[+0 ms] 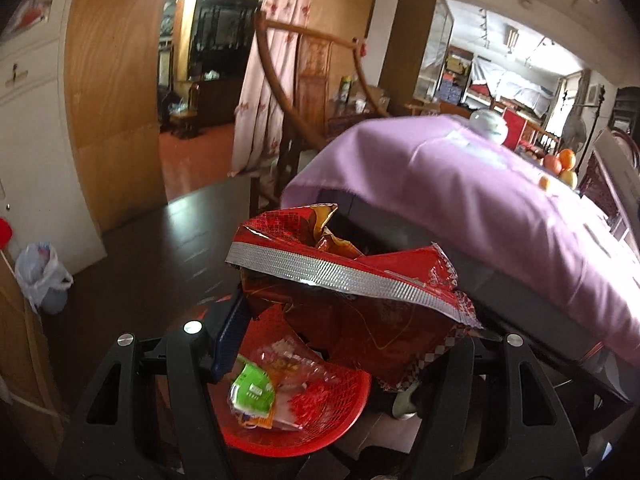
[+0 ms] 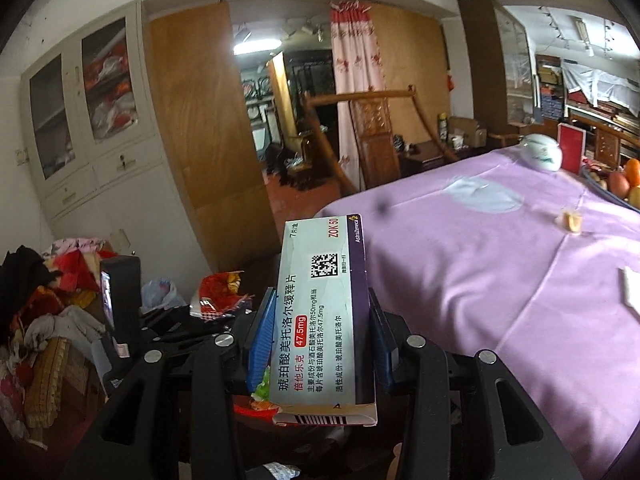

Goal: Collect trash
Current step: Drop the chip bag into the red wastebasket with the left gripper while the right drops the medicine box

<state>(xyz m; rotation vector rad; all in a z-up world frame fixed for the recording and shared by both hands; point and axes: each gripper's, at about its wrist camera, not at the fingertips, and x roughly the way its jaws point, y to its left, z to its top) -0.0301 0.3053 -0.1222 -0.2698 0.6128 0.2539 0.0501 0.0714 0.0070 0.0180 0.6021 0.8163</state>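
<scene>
Gripping red wrapper (image 1: 352, 280) – L, medicine box (image 2: 324, 312) – R

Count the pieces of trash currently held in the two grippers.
2: a red snack wrapper in the left gripper, and a medicine box in the right gripper.

The only legible print is on the medicine box (image 2: 324, 316) clamped between the fingers of the right gripper (image 2: 320, 336). Along its purple edge, farthest from the gripper, it reads "AstraZeneca" and "ZOK 50". Its white face carries a QR code, large Chinese characters "琥珀酸美托洛尔缓释片", a red tag reading "47.5mg", and smaller Chinese lines. The flap nearest the gripper bears a barcode. The red wrapper's (image 1: 352, 280) print is unreadable.
</scene>
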